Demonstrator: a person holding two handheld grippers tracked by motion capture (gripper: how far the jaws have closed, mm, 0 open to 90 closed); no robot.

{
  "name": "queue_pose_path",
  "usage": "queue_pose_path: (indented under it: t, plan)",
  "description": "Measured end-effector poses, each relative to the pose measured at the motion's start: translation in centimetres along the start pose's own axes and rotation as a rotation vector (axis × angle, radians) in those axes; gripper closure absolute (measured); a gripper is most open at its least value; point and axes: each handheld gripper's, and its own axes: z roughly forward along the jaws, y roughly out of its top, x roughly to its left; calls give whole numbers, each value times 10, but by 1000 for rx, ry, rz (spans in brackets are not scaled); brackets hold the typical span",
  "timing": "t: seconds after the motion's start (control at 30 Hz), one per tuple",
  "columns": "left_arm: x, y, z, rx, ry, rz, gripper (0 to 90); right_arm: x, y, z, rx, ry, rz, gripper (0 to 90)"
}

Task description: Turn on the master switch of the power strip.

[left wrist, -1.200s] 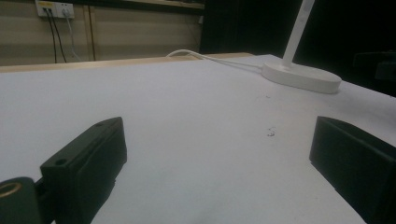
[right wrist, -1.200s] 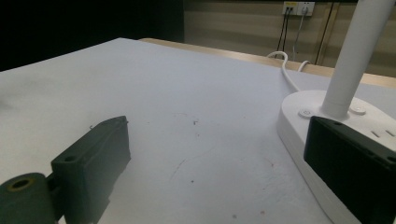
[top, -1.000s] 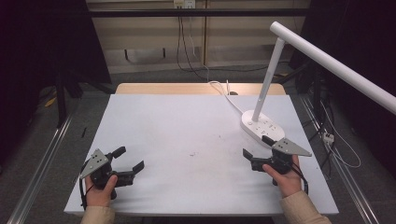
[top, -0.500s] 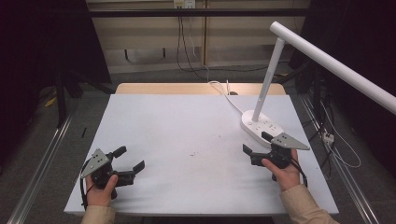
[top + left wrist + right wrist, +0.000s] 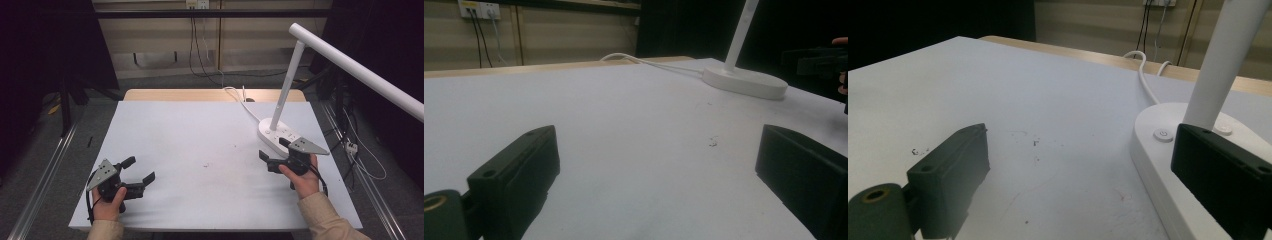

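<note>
Right gripper (image 5: 274,153) jaws were wide apart, holding nothing, one jaw over round base of white plastic desk lamp (image 5: 278,136) at table's right side. Left gripper (image 5: 138,170) jaws also wide, empty, low over near-left corner of white table (image 5: 200,135). White cord (image 5: 243,102) ran from lamp toward far edge.

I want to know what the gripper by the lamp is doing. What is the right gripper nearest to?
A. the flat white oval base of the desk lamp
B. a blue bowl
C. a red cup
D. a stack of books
A: the right gripper, its black jaws spread open, sits right beside the flat white oval base of the desk lamp, and one jaw stands in front of that base in the right gripper view.
</note>
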Motion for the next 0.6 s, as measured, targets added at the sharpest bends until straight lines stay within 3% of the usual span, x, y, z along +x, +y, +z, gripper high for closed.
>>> queue_pose_path:
  t: [0.6]
  plan:
    - [1,0,0,0,-2,3,36,-8,7,11,15,-12,1,95]
